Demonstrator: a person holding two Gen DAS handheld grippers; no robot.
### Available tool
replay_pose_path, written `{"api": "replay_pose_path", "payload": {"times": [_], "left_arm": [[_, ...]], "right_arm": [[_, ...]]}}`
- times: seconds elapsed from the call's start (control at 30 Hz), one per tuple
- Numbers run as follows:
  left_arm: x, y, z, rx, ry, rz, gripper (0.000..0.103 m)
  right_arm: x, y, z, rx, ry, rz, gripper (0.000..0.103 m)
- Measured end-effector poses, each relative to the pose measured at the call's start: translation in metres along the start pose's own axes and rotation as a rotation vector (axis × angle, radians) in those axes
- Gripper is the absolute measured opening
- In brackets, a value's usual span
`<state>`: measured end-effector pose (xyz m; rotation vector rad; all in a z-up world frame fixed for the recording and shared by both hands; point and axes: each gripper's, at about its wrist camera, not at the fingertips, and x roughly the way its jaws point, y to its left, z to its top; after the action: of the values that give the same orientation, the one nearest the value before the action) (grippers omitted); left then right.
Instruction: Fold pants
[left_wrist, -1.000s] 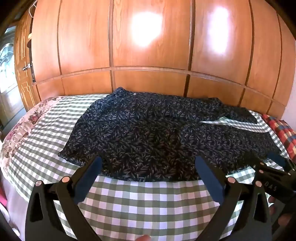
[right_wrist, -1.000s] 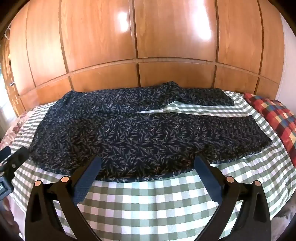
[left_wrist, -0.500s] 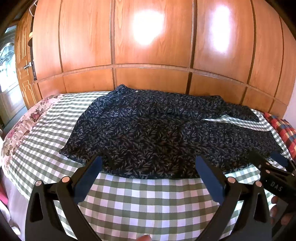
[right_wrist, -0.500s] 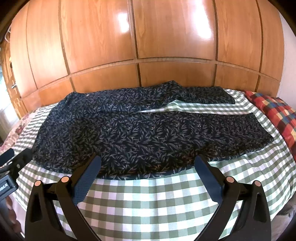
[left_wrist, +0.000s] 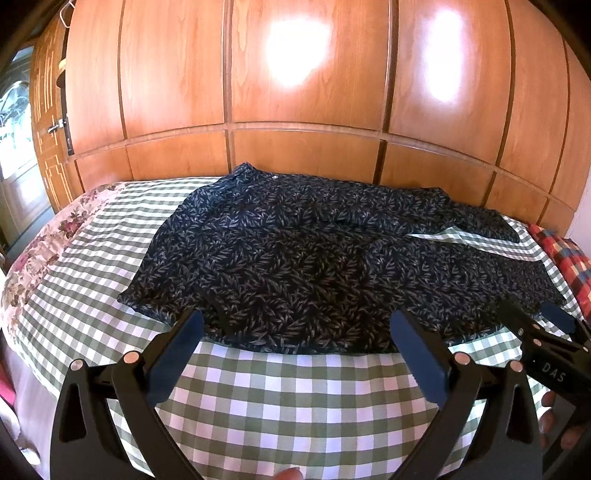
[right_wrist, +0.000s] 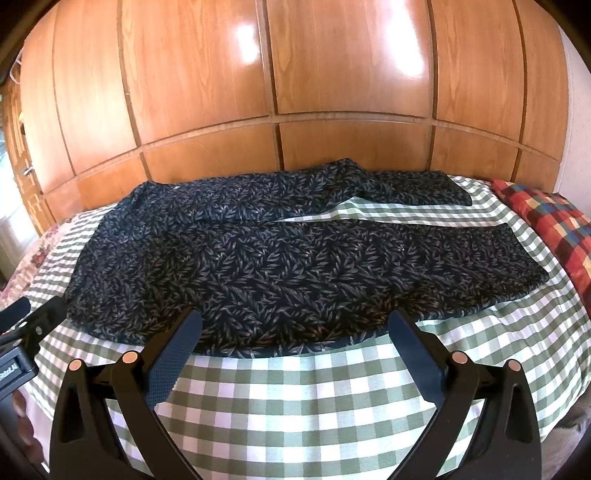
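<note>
The pants (right_wrist: 280, 266) lie spread flat on the bed (right_wrist: 306, 398), dark navy with a pale leaf print, on a green-and-white check sheet (left_wrist: 295, 398). Their waist end is toward the left side of the bed and the two legs run off to the right, splayed apart so a wedge of sheet shows between them. The far leg lies close along the wooden wardrobe (right_wrist: 295, 92) behind the bed; the near leg ends just short of a red plaid pillow (right_wrist: 550, 221) at the right. A floral cover (left_wrist: 40, 251) shows at the bed's left edge.

The left gripper (left_wrist: 295, 325) hangs over the near strip of sheet with its blue-padded fingers (left_wrist: 177, 354) spread wide, empty, the tips at the near hem of the pants by the waist end. I cannot tell if the tips touch the cloth.

The right gripper (right_wrist: 293, 325) is likewise spread wide and empty, its fingers (right_wrist: 413, 354) at the near edge of the near leg. In the left view it shows at the far right (left_wrist: 546, 350), low over the sheet near the cuff side. In the right view the left gripper's tips show at the far left (right_wrist: 29, 317), by the waist corner.
</note>
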<state>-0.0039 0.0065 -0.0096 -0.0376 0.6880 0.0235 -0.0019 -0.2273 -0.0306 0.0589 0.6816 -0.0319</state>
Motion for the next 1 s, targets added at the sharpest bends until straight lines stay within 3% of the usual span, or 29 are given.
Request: {"api": "replay_pose_path", "payload": {"times": [1.0], "left_arm": [[-0.0025, 0.005, -0.003, -0.003, 0.011, 0.015, 0.101]], "right_arm": [[-0.0046, -0.0045, -0.0005, 0.017, -0.008, 0.007, 0.1]]}}
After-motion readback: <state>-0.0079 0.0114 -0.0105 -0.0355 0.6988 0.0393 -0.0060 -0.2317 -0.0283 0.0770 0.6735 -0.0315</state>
